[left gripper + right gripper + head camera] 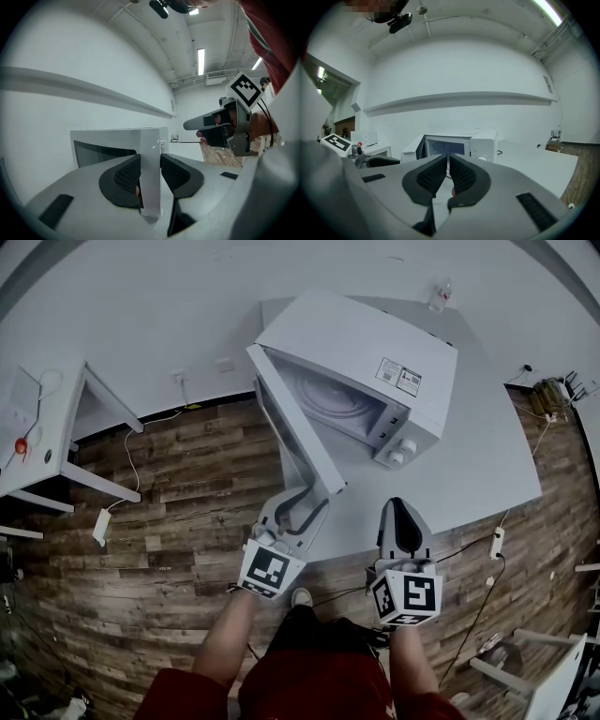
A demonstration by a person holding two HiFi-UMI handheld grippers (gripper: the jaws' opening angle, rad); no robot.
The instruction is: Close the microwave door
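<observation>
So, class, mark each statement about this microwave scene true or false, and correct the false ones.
1. The microwave door is fully shut. False: it stands wide open.
2. The door's free edge lies between the jaws of the left gripper. True.
3. The right gripper grips the door too. False: it holds nothing, above the table.
4. The microwave sits on a white table. True.

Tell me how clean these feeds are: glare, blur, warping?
Head view: sharp, evenly lit, but the fisheye curves the floor boards. Left gripper view: door crisp, ceiling lamp blown white, corners black. Right gripper view: microwave small but clear.
</observation>
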